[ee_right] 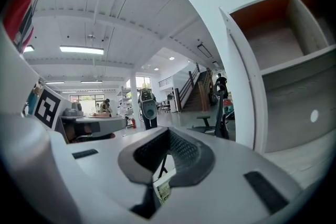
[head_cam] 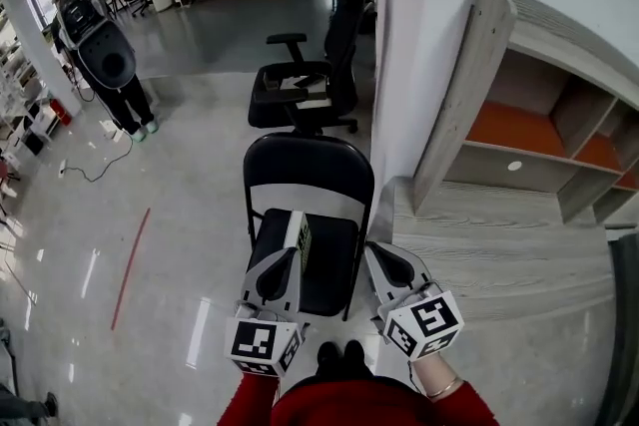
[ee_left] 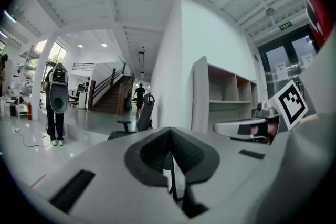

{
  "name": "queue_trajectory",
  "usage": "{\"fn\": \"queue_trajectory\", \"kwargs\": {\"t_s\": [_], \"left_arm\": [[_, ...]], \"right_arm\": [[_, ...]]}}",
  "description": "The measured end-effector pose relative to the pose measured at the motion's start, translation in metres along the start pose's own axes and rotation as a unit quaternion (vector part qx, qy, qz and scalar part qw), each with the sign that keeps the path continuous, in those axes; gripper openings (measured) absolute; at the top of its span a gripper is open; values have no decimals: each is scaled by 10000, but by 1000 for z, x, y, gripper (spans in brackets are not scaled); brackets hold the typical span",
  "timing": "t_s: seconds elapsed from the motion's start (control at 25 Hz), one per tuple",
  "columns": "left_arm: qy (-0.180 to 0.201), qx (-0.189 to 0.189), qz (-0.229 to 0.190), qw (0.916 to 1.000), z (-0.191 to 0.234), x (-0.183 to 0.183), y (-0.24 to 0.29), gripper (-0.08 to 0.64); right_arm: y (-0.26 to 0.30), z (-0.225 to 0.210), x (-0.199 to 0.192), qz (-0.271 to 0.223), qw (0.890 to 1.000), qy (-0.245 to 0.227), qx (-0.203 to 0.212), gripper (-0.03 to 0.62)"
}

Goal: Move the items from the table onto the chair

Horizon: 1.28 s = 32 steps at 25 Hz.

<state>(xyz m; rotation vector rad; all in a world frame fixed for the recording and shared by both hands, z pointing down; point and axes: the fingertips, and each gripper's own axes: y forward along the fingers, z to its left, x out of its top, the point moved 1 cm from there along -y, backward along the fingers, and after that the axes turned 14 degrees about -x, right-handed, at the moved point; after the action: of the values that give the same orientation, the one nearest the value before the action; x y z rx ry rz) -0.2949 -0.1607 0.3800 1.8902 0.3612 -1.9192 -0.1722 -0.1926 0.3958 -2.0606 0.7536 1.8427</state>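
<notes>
Chair (head_cam: pixel 339 177) straight before me. Box (head_cam: pixel 299 239) stands on its seat, left of middle, at the tip of my left gripper (head_cam: pixel 288 256). Table (head_cam: pixel 499 244) just beside the chair on the right, shelf (head_cam: pixel 539 115) behind it. My right gripper (head_cam: pixel 378 256) sits at the chair-table edge. Office chair (head_cam: pixel 300 95) behind the chair; person (head_cam: pixel 105 65) far left.
</notes>
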Motion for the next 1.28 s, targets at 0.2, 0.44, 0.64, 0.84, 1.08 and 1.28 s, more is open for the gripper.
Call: {"fn": "queue_trajectory", "kwargs": {"t_s": [0.2,0.44,0.64,0.84,1.08,1.28], "left_arm": [[-125,-213,-88,9997,-11,2,3,8],[-92,-266,-206,9994,-12,6,0,8],[-48,-477,-218,9986,-18,7,1,8],[130,-937,-216,9953,-40,10,18,8],[235,-1739,-148,9844,-84,8,44,8],[94,-2230,2,9748,-120,-2,57,8]], "right_arm": [[-10,3,8,-114,9999,-8,-44,9],[-13,1,10,-160,9999,-39,-25,9],[-19,-4,12,-207,9995,-72,-208,9],[-43,-36,8,-218,9959,-20,-874,9],[-90,-81,1,-227,9825,111,-1846,9],[-129,-103,-11,-201,9690,366,-2437,9]]}}
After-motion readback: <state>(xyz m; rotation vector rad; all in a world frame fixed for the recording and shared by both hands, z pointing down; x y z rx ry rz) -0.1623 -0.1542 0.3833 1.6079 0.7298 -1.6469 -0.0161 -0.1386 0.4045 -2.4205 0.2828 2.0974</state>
